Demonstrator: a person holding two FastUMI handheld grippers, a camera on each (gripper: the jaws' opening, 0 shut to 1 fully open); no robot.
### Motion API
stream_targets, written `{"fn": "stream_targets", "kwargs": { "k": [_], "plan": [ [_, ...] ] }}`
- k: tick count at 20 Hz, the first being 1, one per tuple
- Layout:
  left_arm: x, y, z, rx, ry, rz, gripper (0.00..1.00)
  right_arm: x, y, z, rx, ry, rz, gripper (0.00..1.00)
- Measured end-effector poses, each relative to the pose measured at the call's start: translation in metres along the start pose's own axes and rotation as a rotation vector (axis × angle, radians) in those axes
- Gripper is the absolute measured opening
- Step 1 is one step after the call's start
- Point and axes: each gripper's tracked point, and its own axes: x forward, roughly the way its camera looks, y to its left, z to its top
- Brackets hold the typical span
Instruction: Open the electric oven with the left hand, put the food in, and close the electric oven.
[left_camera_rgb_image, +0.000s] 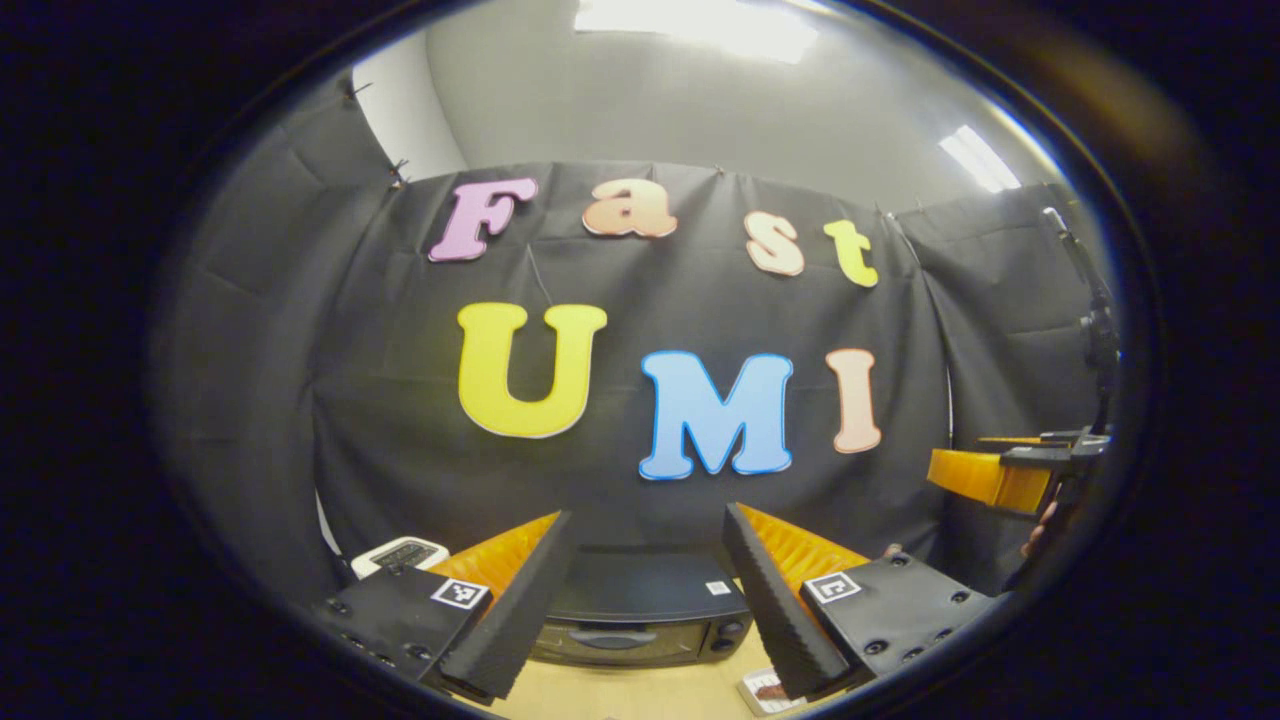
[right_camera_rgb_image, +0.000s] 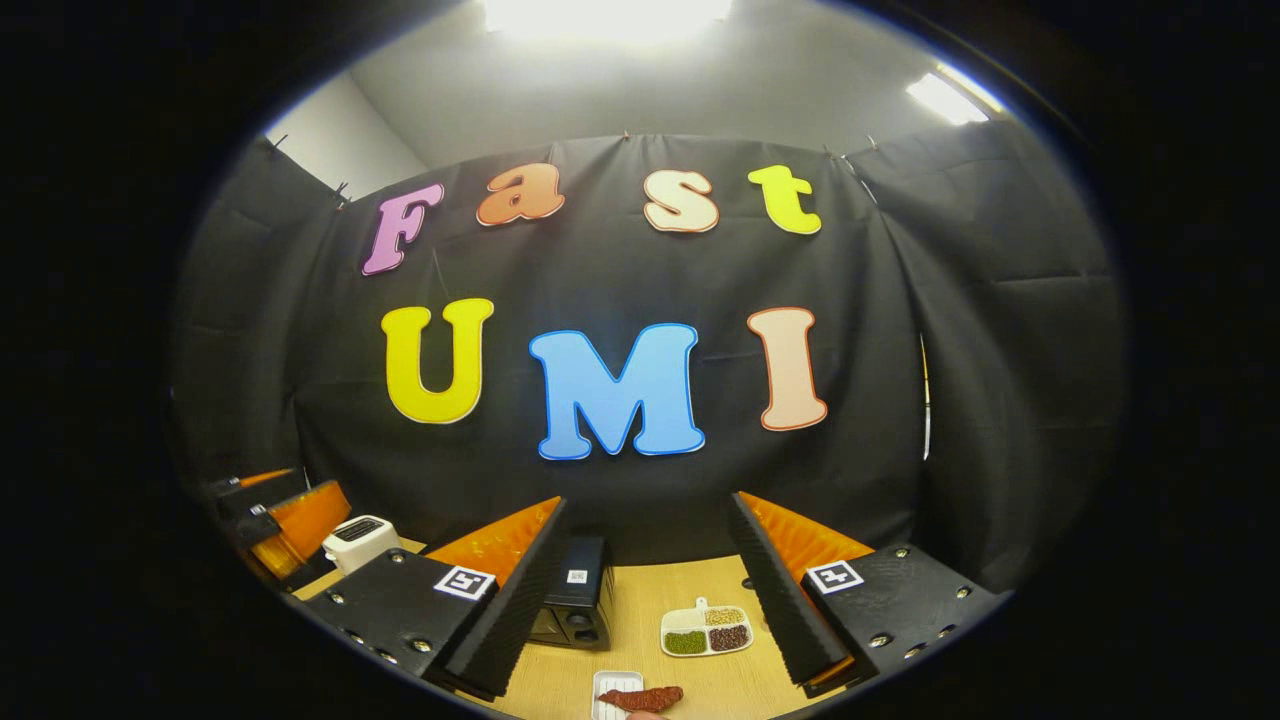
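Toaster (right_camera_rgb_image: 360, 540): a white toaster is seen at the far left of the wooden table (right_camera_rgb_image: 650, 585), well to the left of the electric oven; a slot is seen on its top, and what is inside cannot be told.

Left gripper (left_camera_rgb_image: 648, 600): its two black fingers are spread apart and nothing is held between them; in the left gripper view it is raised in front of the electric oven, without touching it.

Electric oven (left_camera_rgb_image: 640, 615): a black oven is placed on the table, against the black cloth wall. Its door is closed, with the handle across the upper part of the front, and knobs are seen at the right of the door. The inside is hidden behind the dark glass.

Right gripper (right_camera_rgb_image: 645, 610): its fingers are also spread wide and empty; it is held above the table, to the right of the oven.

Divided dish (right_camera_rgb_image: 706, 630): a white dish with four compartments is placed to the right of the oven. Green grains, pale grains, yellowish grains and dark red-brown grains are kept one kind in each compartment.

Food (right_camera_rgb_image: 640, 698): a reddish-brown piece is laid on a small white plate (right_camera_rgb_image: 606, 688), in front of the oven and a little to its right, near the table edge. It is untouched by both grippers.
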Motion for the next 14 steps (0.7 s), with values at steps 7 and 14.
{"fn": "stream_targets", "kwargs": {
  "k": [7,14],
  "plan": [
    [0.042,0.007,-0.084,-0.026,0.173,-0.006,0.99,0.002,-0.015,-0.019,0.002,0.04,-0.031,0.98],
    [0.109,0.028,-0.183,0.026,0.359,0.039,0.99,0.007,-0.04,-0.036,-0.011,0.085,-0.088,0.98]
  ]
}}
